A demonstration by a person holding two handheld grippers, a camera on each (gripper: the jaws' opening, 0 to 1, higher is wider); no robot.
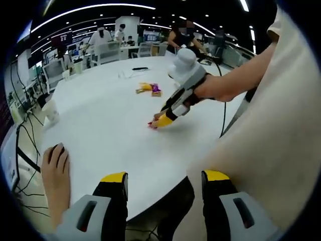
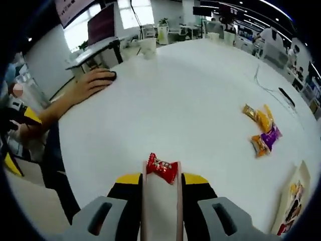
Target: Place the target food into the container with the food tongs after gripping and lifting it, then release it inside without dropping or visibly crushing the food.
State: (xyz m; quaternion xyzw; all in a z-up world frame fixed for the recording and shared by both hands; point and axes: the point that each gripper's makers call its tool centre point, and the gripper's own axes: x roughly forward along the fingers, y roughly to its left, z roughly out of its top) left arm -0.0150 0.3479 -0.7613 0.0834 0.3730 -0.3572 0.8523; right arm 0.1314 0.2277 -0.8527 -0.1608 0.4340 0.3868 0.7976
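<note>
Right gripper (image 2: 161, 176) low on the white tabletop (image 2: 200, 115), jaws a candy-width apart around a red candy (image 2: 161, 167) bottom center, seemingly gripping it. Left gripper (image 1: 164, 176) open, holding nothing. More snacks (image 2: 262, 131) at right, a hand (image 2: 90, 84) upper left.

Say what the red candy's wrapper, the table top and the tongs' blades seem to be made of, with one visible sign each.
Red candy: likely thin plastic film, glossy; it crinkles, with twisted ends and printed lettering.
Table: smooth white top, perhaps laminate; it shows soft sheen from the ceiling lights and no grain.
Tongs: pale flat blades between the right gripper's jaws, looking matte; plastic or metal, can't tell.
</note>
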